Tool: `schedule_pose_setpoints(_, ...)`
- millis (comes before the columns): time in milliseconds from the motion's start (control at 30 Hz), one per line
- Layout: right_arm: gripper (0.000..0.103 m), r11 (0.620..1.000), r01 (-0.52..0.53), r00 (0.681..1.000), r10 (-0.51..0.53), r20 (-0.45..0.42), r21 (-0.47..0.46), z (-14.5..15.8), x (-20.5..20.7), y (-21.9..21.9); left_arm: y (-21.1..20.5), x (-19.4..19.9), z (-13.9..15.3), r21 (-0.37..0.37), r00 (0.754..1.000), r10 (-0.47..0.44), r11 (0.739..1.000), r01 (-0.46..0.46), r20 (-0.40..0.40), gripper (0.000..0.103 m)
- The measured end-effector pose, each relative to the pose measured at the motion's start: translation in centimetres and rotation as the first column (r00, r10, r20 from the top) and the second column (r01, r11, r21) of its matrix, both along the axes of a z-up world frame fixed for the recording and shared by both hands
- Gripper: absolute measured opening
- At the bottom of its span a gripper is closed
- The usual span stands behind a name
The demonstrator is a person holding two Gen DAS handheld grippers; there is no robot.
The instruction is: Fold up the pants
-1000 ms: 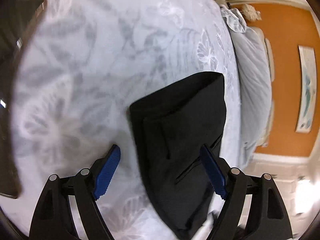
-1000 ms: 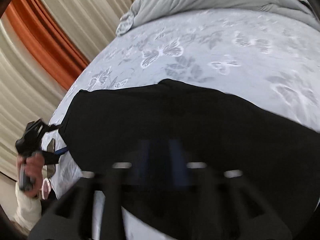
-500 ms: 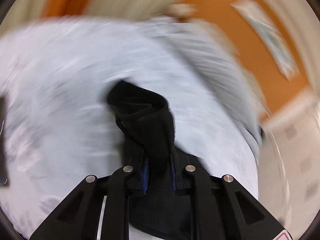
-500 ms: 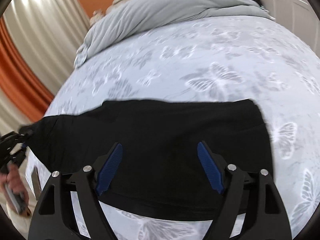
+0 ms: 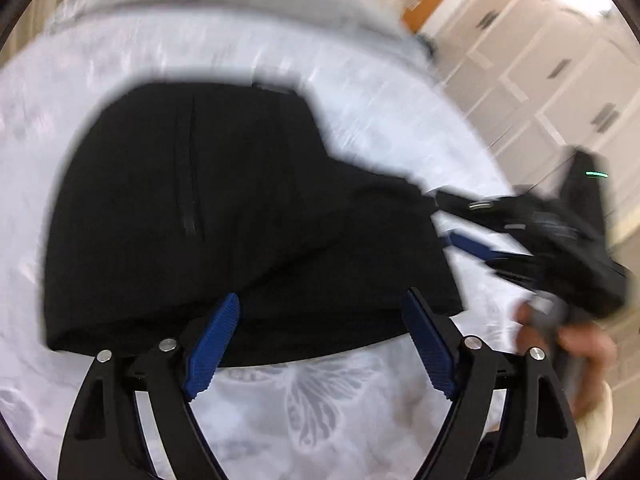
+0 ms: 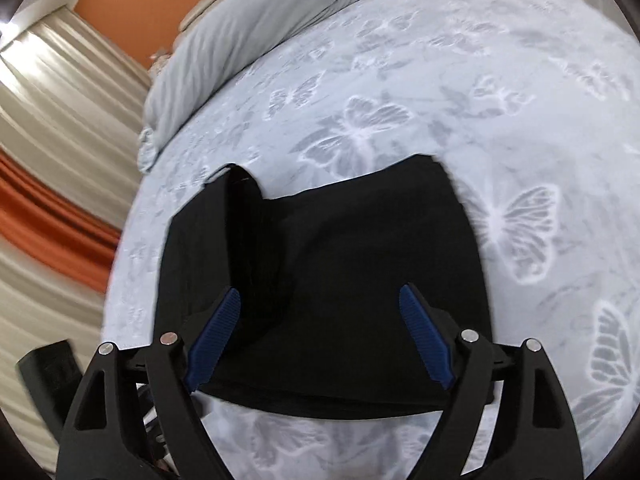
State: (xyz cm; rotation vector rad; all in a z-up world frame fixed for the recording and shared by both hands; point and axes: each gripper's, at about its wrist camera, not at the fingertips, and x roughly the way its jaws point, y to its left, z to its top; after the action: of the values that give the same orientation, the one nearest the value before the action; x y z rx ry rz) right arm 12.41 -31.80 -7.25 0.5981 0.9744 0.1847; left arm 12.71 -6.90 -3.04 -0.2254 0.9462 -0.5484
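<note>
Fold laid down, both grippers let go

Left wrist view: half a second ago the left gripper (image 5: 320,344) was clamped on a bunched end of the black pants (image 5: 224,216); now its blue pads stand wide apart with nothing between them, and the pants lie in a compact, doubled-over block on the butterfly bedspread (image 5: 312,408); the right gripper (image 5: 460,216) sits at the cloth's right-hand edge, too blurred to read. Right wrist view: the right gripper (image 6: 320,336) is spread wide over the pants (image 6: 352,280), which are shorter than before, near the bed's near edge; the fold looks nearly complete.
</note>
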Motion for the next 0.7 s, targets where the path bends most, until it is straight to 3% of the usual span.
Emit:
schedule_pose_setpoints(67, 0.08, 0.998, -0.059, 0.998, 0.059, 0.009, 0.012, 0.0, 0.7, 1.2, 2.1, -1.2, 2.1, -0.024, 0.994, 0.054, 0.998, -0.052, 0.099, 0.087)
schedule_pose_setpoints(167, 0.08, 0.987, -0.161, 0.987, 0.161, 0.012, -0.008, -0.8, 2.0, 4.7, 6.1, -0.5, 4.2, 0.006, 0.955, 0.225, 0.973, -0.231, 0.191, 0.087)
schedule_pose_setpoints(267, 0.08, 0.977, -0.213, 0.977, 0.212, -0.022, -0.032, -2.5, 3.2, 7.5, 9.7, 1.6, 4.3, 0.027, 0.914, 0.356, 0.929, -0.368, 0.192, 0.087)
schedule_pose_setpoints(333, 0.079, 0.967, -0.247, 0.968, 0.244, -0.053, -0.058, -4.0, 4.1, 9.8, 11.7, 2.6, 4.1, 0.022, 0.901, 0.405, 0.91, -0.413, 0.156, 0.087)
schedule_pose_setpoints(367, 0.078, 0.963, -0.242, 0.97, 0.237, -0.056, -0.118, -4.4, 4.3, 10.8, 12.6, 3.3, 3.9, 0.009, 0.894, 0.429, 0.901, -0.434, 0.129, 0.087)
schedule_pose_setpoints(400, 0.072, 0.955, -0.239, 0.971, 0.235, -0.044, -0.178, -4.5, 4.4, 11.6, 13.8, 2.5, 3.7, -0.002, 0.887, 0.447, 0.893, -0.449, 0.113, 0.087)
schedule_pose_setpoints(433, 0.052, 0.939, -0.259, 0.965, 0.259, -0.031, -0.227, -4.5, 4.6, 12.5, 14.9, 2.3, 3.7, -0.012, 0.879, 0.466, 0.884, -0.467, 0.098, 0.087)
schedule_pose_setpoints(467, 0.047, 0.936, -0.265, 0.964, 0.266, -0.024, -0.232, -4.4, 4.7, 12.9, 15.8, 2.5, 3.6, -0.02, 0.869, 0.487, 0.873, -0.487, 0.088, 0.087)
schedule_pose_setpoints(533, 0.041, 0.949, -0.251, 0.967, 0.255, -0.001, -0.191, -3.8, 4.6, 13.3, 17.3, 2.3, 3.5, -0.013, 0.849, 0.521, 0.853, -0.522, 0.089, 0.087)
schedule_pose_setpoints(567, 0.039, 0.953, -0.241, 0.966, 0.253, 0.043, -0.185, -2.9, 4.1, 13.5, 18.1, 2.9, 3.5, -0.011, 0.841, 0.534, 0.844, -0.536, 0.09, 0.087)
schedule_pose_setpoints(633, 0.026, 0.954, -0.239, 0.956, 0.264, 0.13, -0.178, -0.5, 3.2, 13.8, 19.1, 2.4, 3.2, -0.003, 0.825, 0.558, 0.828, -0.56, 0.088, 0.087)
schedule_pose_setpoints(700, 0.025, 0.963, -0.226, 0.936, 0.256, 0.242, -0.147, 3.1, 1.9, 13.2, 19.7, 1.7, 3.1, -0.01, 0.812, 0.58, 0.814, -0.581, 0.064, 0.087)
